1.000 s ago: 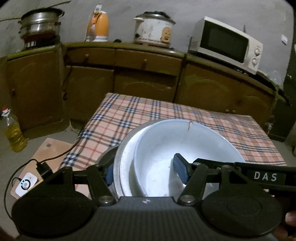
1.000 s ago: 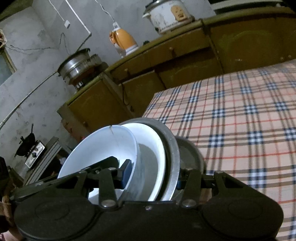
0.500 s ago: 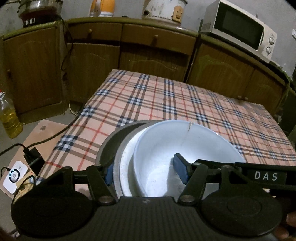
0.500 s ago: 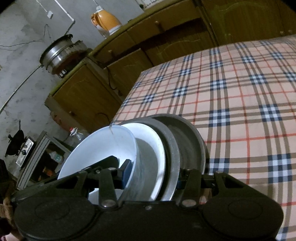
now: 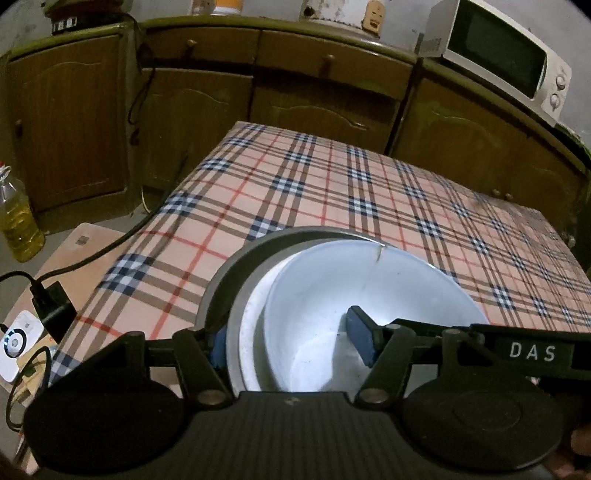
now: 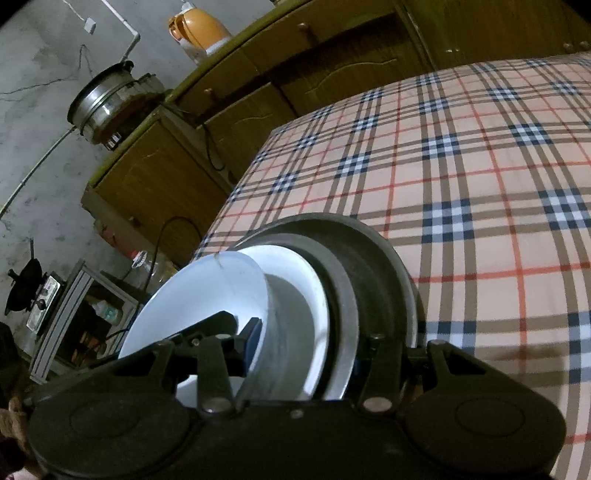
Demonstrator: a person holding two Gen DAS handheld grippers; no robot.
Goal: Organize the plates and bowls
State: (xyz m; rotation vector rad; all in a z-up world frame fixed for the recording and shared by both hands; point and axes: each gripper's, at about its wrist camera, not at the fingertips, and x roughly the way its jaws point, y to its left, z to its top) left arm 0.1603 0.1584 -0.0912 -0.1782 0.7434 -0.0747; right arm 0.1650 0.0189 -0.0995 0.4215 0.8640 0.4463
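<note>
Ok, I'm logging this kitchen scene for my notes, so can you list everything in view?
white bowl: one, white, top of the stack, cracked at the rim
white plate: one, white, under the bowl
metal dishes: two, grey, bottom of the stack
table: one, plaid cloth, under the stack
cabinets: a row, brown, behind the table
microwave: one, white, on the counter, right
kettle: one, orange, on the counter
steel pot: one, silver, counter's left end
oil bottle: one, yellow, on the floor, left
charger and cable: one, black, floor, left
left gripper: black, clamped on the stack's edge
right gripper: black, clamped on the stack's edge
</note>
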